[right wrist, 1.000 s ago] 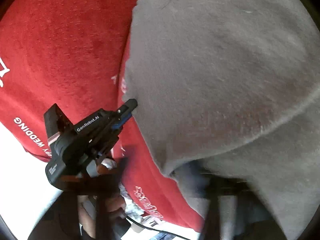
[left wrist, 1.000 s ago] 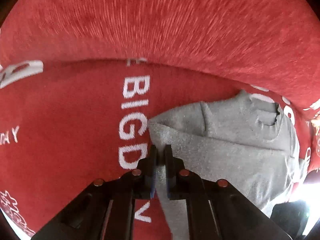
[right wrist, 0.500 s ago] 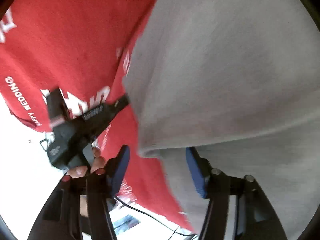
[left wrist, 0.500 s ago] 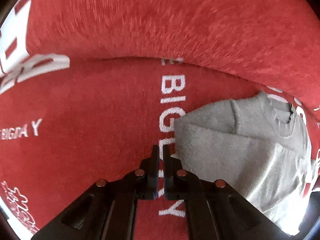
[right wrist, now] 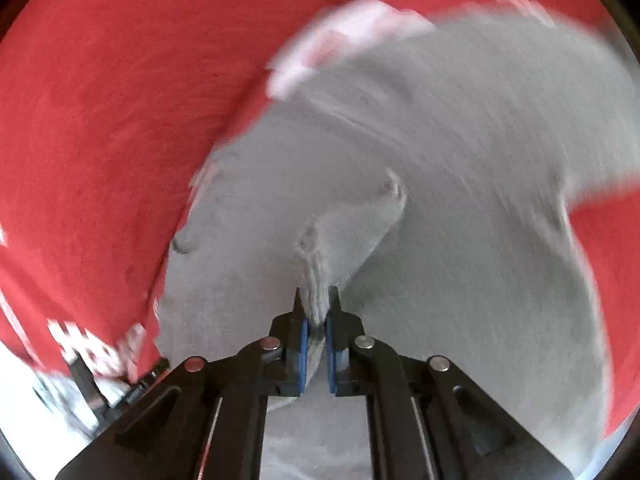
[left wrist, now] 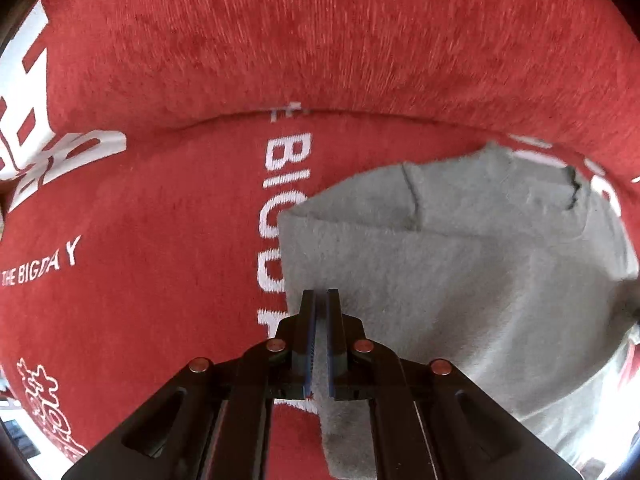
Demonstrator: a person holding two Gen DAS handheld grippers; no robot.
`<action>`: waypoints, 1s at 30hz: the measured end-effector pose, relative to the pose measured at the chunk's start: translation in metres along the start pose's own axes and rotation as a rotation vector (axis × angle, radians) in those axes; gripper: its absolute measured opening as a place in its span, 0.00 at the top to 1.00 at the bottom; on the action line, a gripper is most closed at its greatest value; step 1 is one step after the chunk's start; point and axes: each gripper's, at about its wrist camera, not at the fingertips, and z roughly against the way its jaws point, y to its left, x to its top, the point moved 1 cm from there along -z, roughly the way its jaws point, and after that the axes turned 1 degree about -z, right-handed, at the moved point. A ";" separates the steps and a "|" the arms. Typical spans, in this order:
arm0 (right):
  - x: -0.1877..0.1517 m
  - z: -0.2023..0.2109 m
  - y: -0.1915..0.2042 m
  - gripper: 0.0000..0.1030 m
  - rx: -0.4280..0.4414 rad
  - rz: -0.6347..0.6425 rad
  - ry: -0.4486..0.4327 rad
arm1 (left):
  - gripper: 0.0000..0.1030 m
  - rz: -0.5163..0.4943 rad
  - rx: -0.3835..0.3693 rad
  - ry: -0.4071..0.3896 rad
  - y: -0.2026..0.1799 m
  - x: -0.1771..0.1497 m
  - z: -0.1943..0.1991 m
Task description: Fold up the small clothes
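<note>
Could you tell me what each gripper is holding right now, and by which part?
Right gripper: a bunched pinch of the grey garment. Left gripper: shut over the garment's edge; whether it grips cloth cannot be told.

The left gripper (left wrist: 320, 294) points almost straight down, its two black fingers (left wrist: 307, 320) drawn together so that only a thin slit shows between the blue pads — nothing visibly pinched at the tips, which hang over the edge of the grey garment (left wrist: 460, 280). The right gripper (right wrist: 317, 300) slants steeply downward; its fingers (right wrist: 298, 320) are drawn in tight on a bunched ridge of that garment, the cloth rising in a peak just ahead of the tips — the view is smeared with motion blur.
</note>
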 end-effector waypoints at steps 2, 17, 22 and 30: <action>0.009 0.017 0.027 0.92 -0.013 0.169 -0.061 | 0.95 0.001 0.009 -0.008 0.000 -0.002 -0.001; 0.037 0.011 -0.041 0.75 -0.177 0.044 0.016 | 0.95 0.035 0.041 -0.012 -0.004 -0.006 0.015; 0.020 0.021 -0.020 0.75 -0.120 0.062 0.029 | 0.95 -0.007 -0.046 -0.024 -0.014 -0.025 0.044; 0.014 -0.021 0.016 0.75 -0.164 0.145 0.051 | 0.95 -0.123 -0.030 0.056 -0.059 -0.068 0.019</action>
